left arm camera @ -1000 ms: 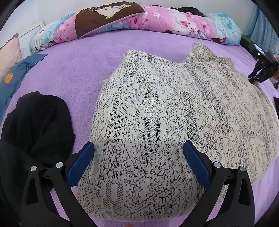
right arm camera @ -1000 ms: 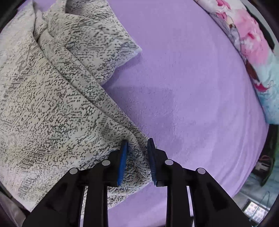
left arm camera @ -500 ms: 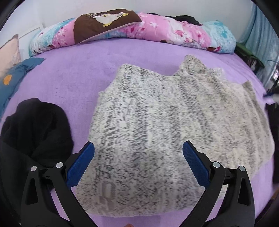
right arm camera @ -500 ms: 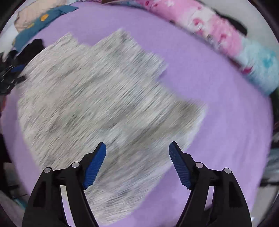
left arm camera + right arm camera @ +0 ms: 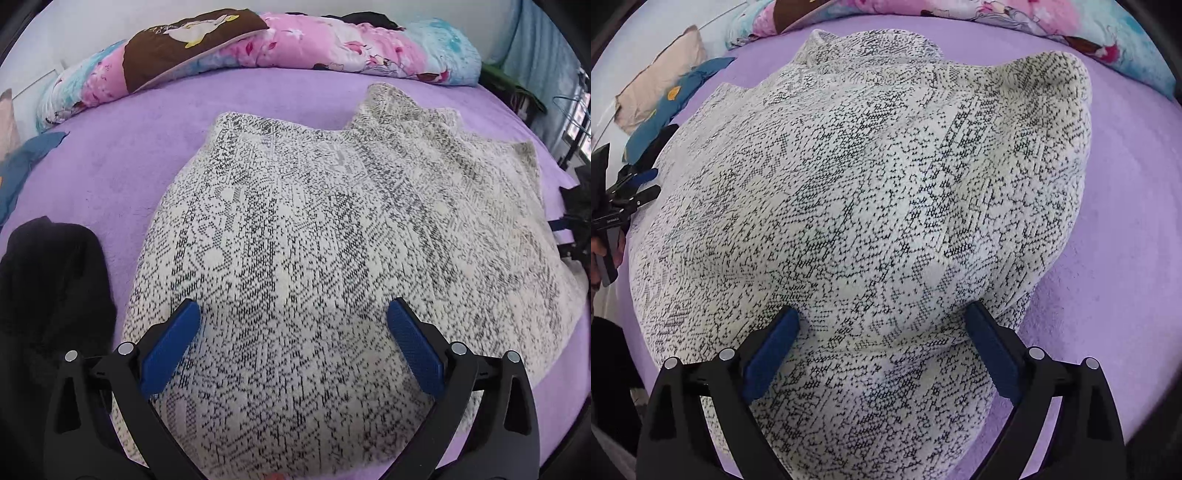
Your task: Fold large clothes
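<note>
A large cream-and-black patterned knit garment [image 5: 332, 240] lies spread on the purple bed [image 5: 129, 155], with loose folds at its far right. It fills the right wrist view too [image 5: 868, 203]. My left gripper [image 5: 293, 325] is open and empty, hovering over the garment's near edge. My right gripper [image 5: 882, 330] is open and empty, its blue pads just above a bunched fold on the garment's near part. The left gripper also shows at the left edge of the right wrist view [image 5: 631, 188].
A black garment [image 5: 48, 288] lies bunched left of the knit one. A pink and blue floral quilt [image 5: 295, 48] with a brown pillow [image 5: 184, 44] runs along the far edge. A blue cloth [image 5: 22, 166] and a beige pillow [image 5: 661, 77] lie at far left.
My right gripper let go of the garment's edge, opened wide and swung round over the garment. The garment now lies flatter. My left gripper stayed open and almost still.
</note>
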A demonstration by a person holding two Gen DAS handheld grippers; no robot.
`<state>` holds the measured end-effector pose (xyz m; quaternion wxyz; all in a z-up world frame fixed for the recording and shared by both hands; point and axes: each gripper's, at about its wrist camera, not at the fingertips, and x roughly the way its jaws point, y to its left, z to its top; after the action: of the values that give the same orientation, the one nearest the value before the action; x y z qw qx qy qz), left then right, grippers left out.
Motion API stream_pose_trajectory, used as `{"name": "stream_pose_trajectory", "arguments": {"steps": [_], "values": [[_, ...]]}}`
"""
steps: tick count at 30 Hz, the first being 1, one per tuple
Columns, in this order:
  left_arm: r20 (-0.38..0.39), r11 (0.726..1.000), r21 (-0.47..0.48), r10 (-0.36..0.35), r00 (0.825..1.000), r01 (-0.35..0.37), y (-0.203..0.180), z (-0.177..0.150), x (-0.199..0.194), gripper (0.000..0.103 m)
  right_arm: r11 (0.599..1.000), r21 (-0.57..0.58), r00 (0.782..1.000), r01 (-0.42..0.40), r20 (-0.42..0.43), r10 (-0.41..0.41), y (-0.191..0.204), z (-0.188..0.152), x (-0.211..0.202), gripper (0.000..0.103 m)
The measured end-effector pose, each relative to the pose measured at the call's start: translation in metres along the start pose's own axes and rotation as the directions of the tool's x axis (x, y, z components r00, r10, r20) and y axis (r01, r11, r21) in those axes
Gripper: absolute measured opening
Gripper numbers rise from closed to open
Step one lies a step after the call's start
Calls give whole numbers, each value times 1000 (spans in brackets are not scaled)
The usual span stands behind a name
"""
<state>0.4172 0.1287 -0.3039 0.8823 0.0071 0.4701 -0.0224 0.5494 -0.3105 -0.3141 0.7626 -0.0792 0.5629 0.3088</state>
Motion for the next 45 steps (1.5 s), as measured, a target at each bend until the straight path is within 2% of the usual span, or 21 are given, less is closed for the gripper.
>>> {"name": "stream_pose_trajectory", "arguments": {"steps": [4, 7, 10, 12, 14, 16, 17, 18, 20, 23, 26, 28, 29, 31, 34, 38, 39, 41, 42, 44, 45], "values": [[-12, 1000, -20, 4, 1000, -4, -2, 8, -5, 97, 997, 64, 999, 37, 8, -37, 13, 1, -17, 91], [12, 990, -113, -81, 997, 82, 14, 11, -23, 97, 994, 97, 997, 56, 47, -61, 37, -7, -34, 91], [60, 962, -216, -160, 985, 169, 36, 10, -46, 97, 996, 57, 994, 72, 79, -76, 79, -14, -52, 91], [80, 905, -332, -252, 964, 265, 59, 0, -54, 97, 997, 35, 993, 70, 96, -73, 103, -17, -59, 91], [92, 841, -430, -321, 943, 328, 75, -12, -56, 97, 996, 10, 989, 89, 114, -90, 133, -19, -62, 92], [124, 740, -544, -396, 910, 397, 97, -31, -60, 97, 994, -22, 987, 108, 122, -105, 155, -18, -65, 92], [137, 704, -578, -415, 900, 412, 104, -39, -61, 97, 992, -51, 986, 118, 124, -111, 174, -15, -64, 92], [157, 651, -622, -440, 884, 435, 114, -52, -65, 97, 991, -63, 986, 118, 122, -110, 180, -13, -64, 92], [168, 588, -675, -466, 869, 446, 127, -69, -64, 97, 988, -102, 986, 116, 128, -102, 204, -7, -64, 92], [150, 582, -694, -459, 876, 424, 133, -81, -65, 97, 985, -128, 985, 117, 141, -99, 231, 6, -61, 92], [164, 493, -750, -506, 847, 441, 143, -93, -56, 97, 981, -133, 982, 139, 148, -120, 247, 15, -59, 92], [157, 442, -794, -513, 844, 417, 148, -102, -44, 97, 979, -141, 982, 145, 145, -124, 253, 23, -53, 92], [152, 429, -806, -515, 844, 407, 152, -105, -40, 97, 979, -143, 981, 147, 144, -126, 256, 27, -50, 92], [139, 431, -809, -522, 842, 400, 154, -107, -33, 97, 978, -144, 982, 153, 137, -134, 257, 34, -44, 92], [147, 408, -821, -524, 839, 399, 154, -104, -24, 97, 976, -139, 981, 165, 126, -147, 251, 41, -35, 92], [154, 420, -817, -502, 851, 396, 145, -91, -14, 97, 974, -68, 969, 215, 142, -203, 232, 45, -28, 92], [159, 423, -812, -502, 850, 402, 143, -89, -12, 97, 974, -46, 966, 223, 141, -215, 227, 45, -25, 92], [184, 415, -798, -524, 832, 438, 136, -83, -7, 97, 976, -7, 967, 219, 138, -216, 217, 43, -18, 92], [173, 427, -799, -512, 841, 424, 133, -81, -4, 97, 974, 1, 964, 228, 139, -226, 214, 42, -15, 92], [192, 409, -805, -505, 841, 429, 132, -80, -2, 97, 968, 15, 960, 249, 127, -249, 209, 39, -6, 92], [210, 388, -812, -503, 839, 436, 132, -80, -1, 97, 971, 31, 964, 237, 120, -239, 206, 37, -1, 93]]}}
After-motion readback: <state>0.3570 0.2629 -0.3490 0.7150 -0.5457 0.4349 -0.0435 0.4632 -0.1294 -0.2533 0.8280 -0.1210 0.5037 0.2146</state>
